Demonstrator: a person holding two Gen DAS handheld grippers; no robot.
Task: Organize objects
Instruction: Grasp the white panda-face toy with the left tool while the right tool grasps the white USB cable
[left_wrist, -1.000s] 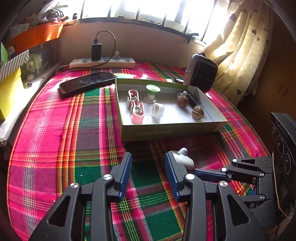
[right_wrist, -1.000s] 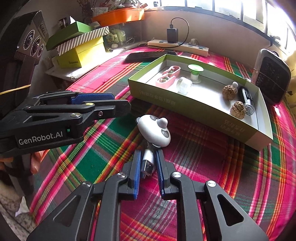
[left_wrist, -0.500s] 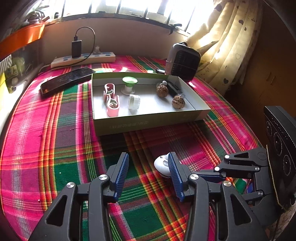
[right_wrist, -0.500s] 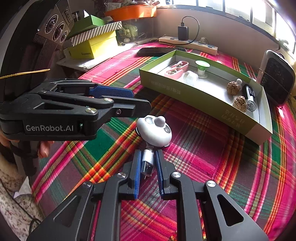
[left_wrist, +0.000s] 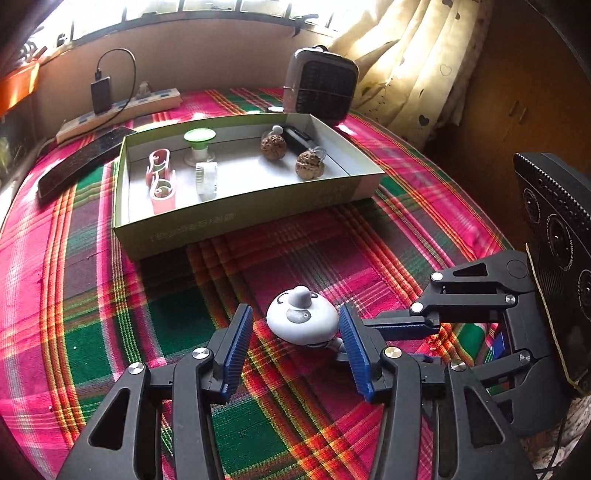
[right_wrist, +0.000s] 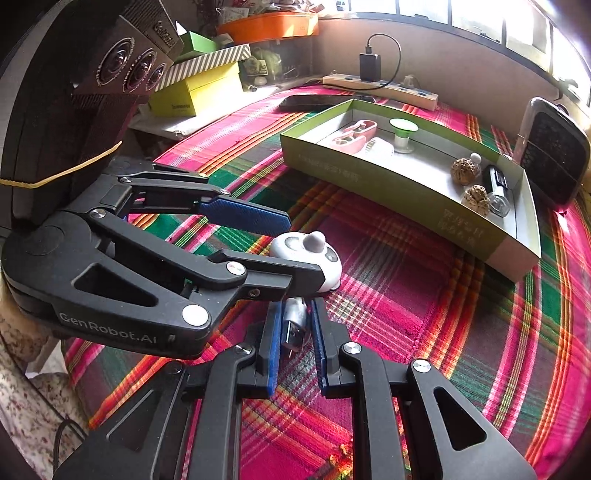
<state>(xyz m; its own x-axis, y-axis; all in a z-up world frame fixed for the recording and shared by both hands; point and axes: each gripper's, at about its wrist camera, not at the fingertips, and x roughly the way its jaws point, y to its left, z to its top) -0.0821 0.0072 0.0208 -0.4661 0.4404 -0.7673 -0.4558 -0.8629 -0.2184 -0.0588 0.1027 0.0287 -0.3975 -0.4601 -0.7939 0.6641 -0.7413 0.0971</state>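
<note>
A white panda-shaped gadget (left_wrist: 301, 325) lies on the plaid cloth, its metal USB plug (right_wrist: 293, 325) sticking out toward the right wrist camera. My right gripper (right_wrist: 295, 306) is shut on that plug. My left gripper (left_wrist: 295, 314) straddles the round white body (right_wrist: 295, 243), jaws opening. A gap shows at its left pad, while the right pad sits close against the body. In the left wrist view the right gripper (left_wrist: 399, 325) comes in from the right, its tips hidden behind my left finger. The green open box (left_wrist: 240, 218) stands beyond.
The box holds pink clips (left_wrist: 160, 177), a green-topped spool (left_wrist: 199, 144), a white piece, two walnuts (left_wrist: 310, 166) and a black item. Behind it are a phone (left_wrist: 85, 158), a power strip (left_wrist: 118, 114) and a small heater (left_wrist: 321, 85). Yellow and striped boxes (right_wrist: 199, 85) are stacked left.
My left gripper has swung to the right and widened its jaws, so the white body now sits between them instead of beside the right finger. The right gripper has held still on the plug.
</note>
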